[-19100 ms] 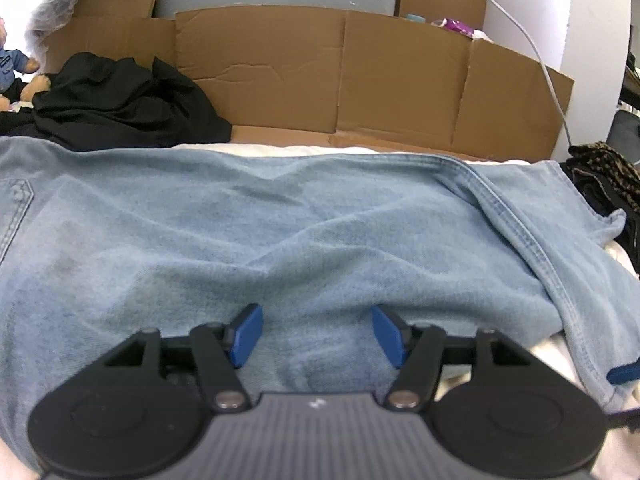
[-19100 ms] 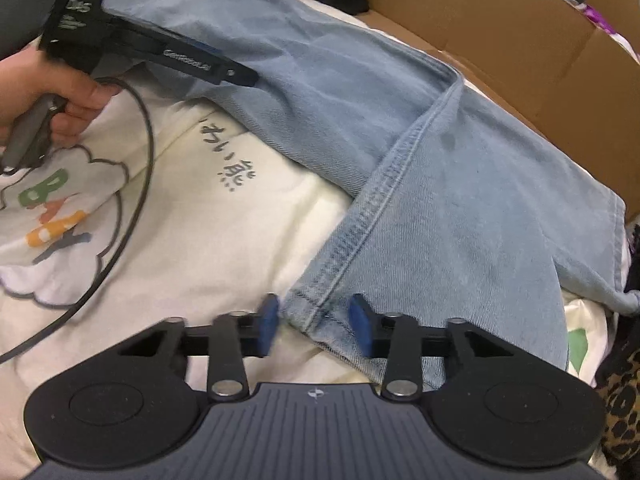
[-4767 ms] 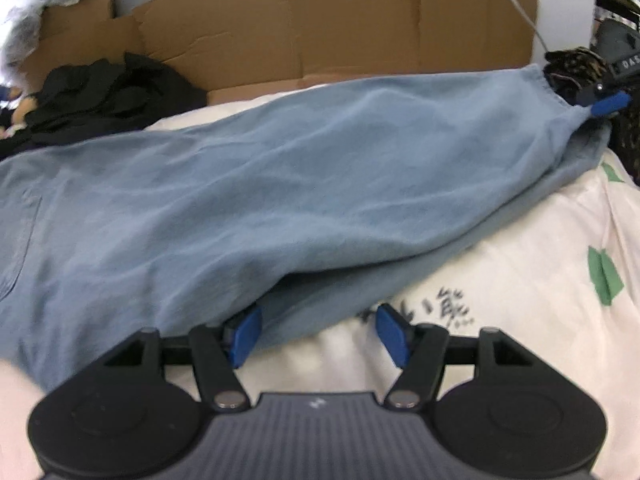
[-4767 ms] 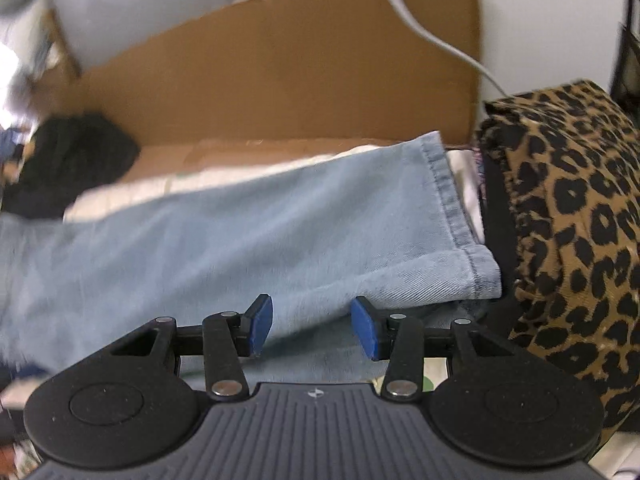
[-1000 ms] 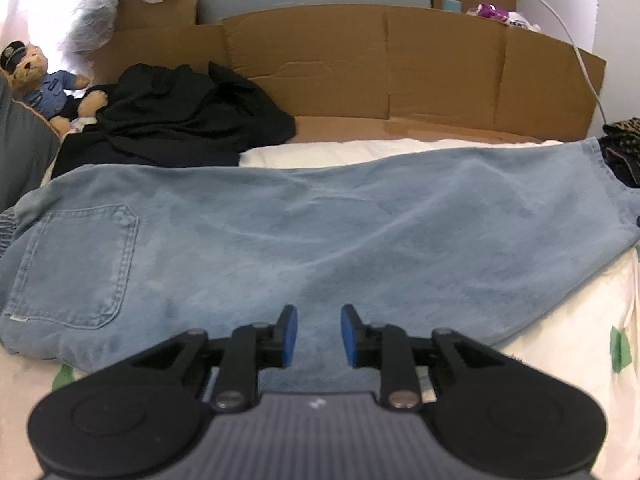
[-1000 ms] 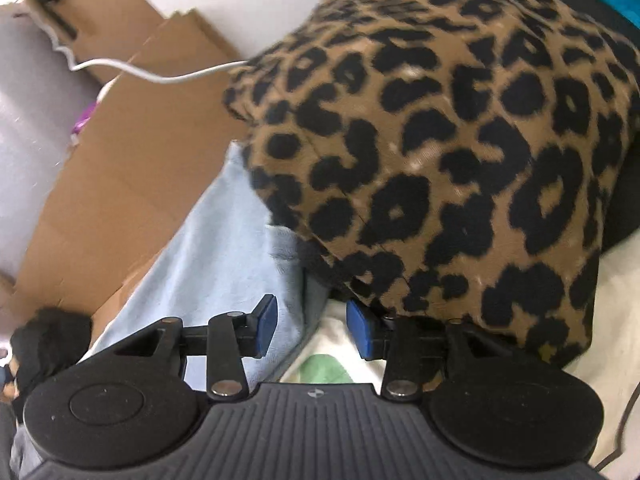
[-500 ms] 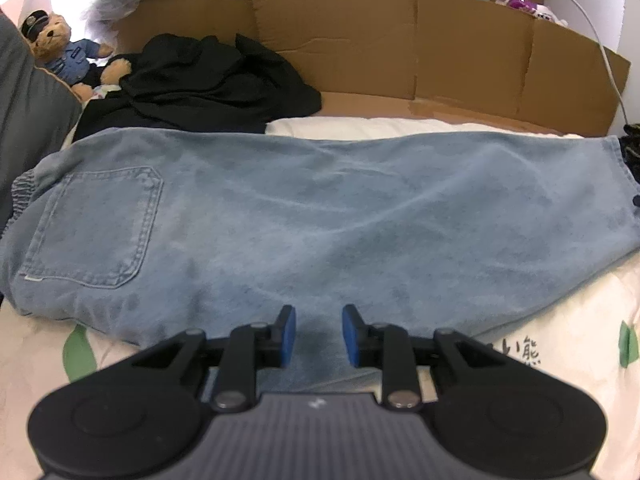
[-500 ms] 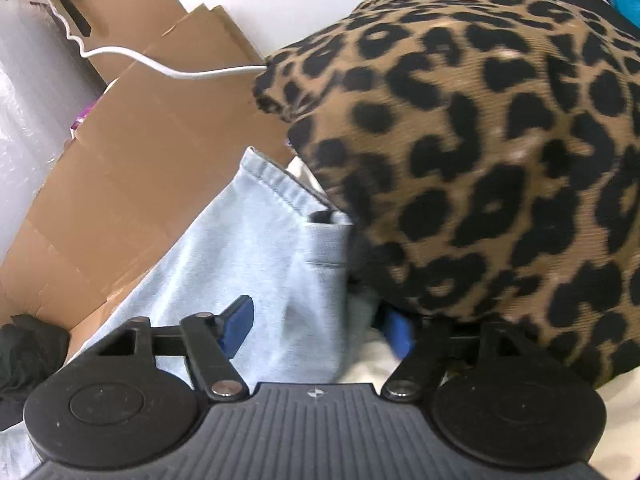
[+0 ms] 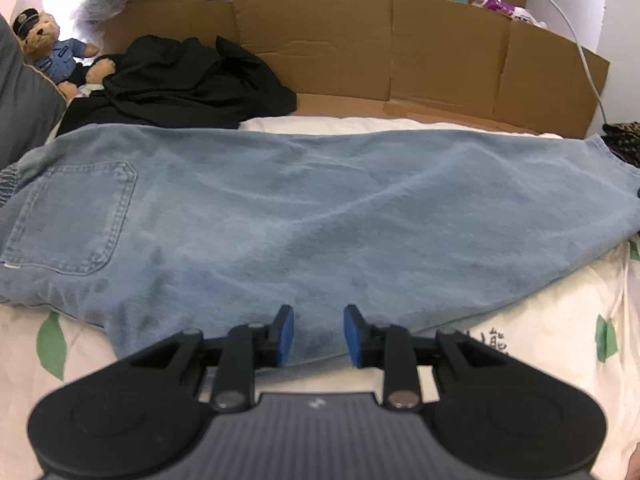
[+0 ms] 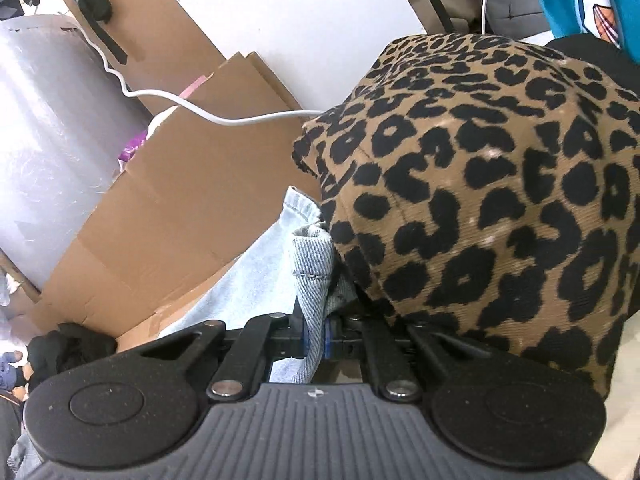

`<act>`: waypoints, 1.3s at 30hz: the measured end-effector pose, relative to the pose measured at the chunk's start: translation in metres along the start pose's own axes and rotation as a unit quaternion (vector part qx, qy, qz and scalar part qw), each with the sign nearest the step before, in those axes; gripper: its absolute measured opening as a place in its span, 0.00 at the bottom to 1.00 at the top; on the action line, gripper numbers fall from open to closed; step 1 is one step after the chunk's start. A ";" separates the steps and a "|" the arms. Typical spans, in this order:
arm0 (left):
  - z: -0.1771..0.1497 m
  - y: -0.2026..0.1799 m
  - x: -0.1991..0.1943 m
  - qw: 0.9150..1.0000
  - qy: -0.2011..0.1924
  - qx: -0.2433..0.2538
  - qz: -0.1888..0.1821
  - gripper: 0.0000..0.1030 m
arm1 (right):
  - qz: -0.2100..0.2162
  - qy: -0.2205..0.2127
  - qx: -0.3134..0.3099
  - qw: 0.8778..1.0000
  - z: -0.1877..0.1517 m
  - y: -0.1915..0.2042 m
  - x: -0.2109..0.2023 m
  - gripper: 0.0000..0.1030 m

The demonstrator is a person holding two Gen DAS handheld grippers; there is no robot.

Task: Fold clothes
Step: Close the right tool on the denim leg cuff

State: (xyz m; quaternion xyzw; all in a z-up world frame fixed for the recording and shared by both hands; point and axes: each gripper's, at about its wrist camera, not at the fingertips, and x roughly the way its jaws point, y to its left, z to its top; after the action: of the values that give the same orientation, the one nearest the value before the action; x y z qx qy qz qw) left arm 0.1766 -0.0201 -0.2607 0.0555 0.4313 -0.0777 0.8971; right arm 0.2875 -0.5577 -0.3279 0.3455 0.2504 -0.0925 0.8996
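The light-blue denim jeans [image 9: 320,216] lie folded lengthwise across the cream printed bedsheet [image 9: 560,320], hems against the leopard-print fabric bundle [image 10: 500,200]. The right gripper [image 10: 314,338] has just closed its jaws, which now pinch the hem, so a crosswise fold looks ready to start. The left gripper [image 9: 318,334] hovers over the near edge, jaws narrowly apart, holding nothing. A second ago the right jaws stood open beside the hem.

A brown teddy bear in a blue police uniform [image 9: 50,54] sits at upper left beside a crumpled black garment [image 9: 188,84]. Flattened brown cardboard panels [image 9: 400,48] span the top, crossed at right by a white cable [image 9: 576,40]. A leopard-print cushion [image 10: 500,200] fills the right-wrist view's right side.
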 end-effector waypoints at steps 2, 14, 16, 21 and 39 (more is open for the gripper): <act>-0.002 0.000 0.003 1.000 0.004 -0.007 -0.001 0.31 | 0.004 0.006 -0.003 1.000 0.002 0.002 0.008 0.06; -0.006 -0.001 0.020 1.000 0.022 -0.010 -0.005 0.36 | -0.024 0.041 0.010 0.999 -0.021 -0.022 0.035 0.46; -0.007 -0.003 0.022 1.000 0.024 -0.009 -0.007 0.36 | -0.043 0.037 -0.017 0.998 -0.027 -0.015 0.041 0.47; -0.006 -0.002 0.026 1.000 0.025 -0.011 -0.008 0.36 | -0.073 0.018 -0.011 0.997 -0.028 -0.006 0.053 0.51; -0.018 0.012 0.009 0.999 0.010 -0.042 -0.011 0.37 | 0.021 0.026 0.094 0.995 0.015 0.002 0.024 0.04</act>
State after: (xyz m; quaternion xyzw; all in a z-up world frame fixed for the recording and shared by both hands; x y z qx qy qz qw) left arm 0.1709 -0.0064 -0.2782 0.0144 0.4435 -0.0687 0.8935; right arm 0.3143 -0.5661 -0.3293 0.4361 0.2566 -0.0880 0.8580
